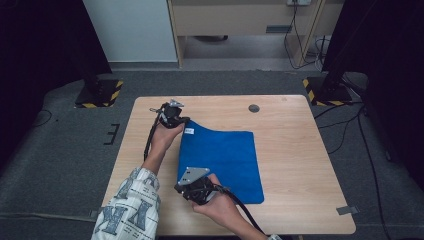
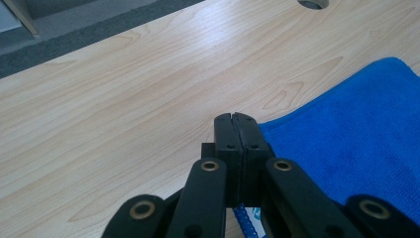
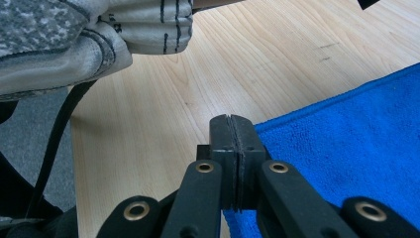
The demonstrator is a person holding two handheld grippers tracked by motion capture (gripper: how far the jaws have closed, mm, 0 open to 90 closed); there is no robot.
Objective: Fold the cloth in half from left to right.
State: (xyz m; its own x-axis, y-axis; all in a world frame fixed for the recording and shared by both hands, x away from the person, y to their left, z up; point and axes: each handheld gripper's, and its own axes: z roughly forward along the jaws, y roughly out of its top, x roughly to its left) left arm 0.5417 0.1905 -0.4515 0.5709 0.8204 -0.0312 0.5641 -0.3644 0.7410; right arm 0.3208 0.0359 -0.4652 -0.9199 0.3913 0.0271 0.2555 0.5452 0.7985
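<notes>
Nearest the person's edge of the pale wood-grain table, the right gripper has its jaws pressed fully together on the near left corner of the blue terry-cloth towel. In the right gripper view the closed jaws sit over that corner, blue cloth showing just below them, so the pinch looks real but shallow.

The towel lies flat over the middle of the table, a little left of centre, its long left side running between the two hands. A patterned grey-and-white sleeve comes in at the near left corner of the table.

Farther off, the left gripper is clamped tight on the towel's far left corner, beside a small white label. In the left gripper view a strand of blue hem shows under the shut jaws.

The step looks like lifting the left side to fold it over to the right. To do it well, raise both corners together and level, keep the edge between them taut, and carry it across in one arc. Hold the pinch firm until the lifted edge meets the right edge squarely; a slack or uneven lift would likely skew the fold.
</notes>
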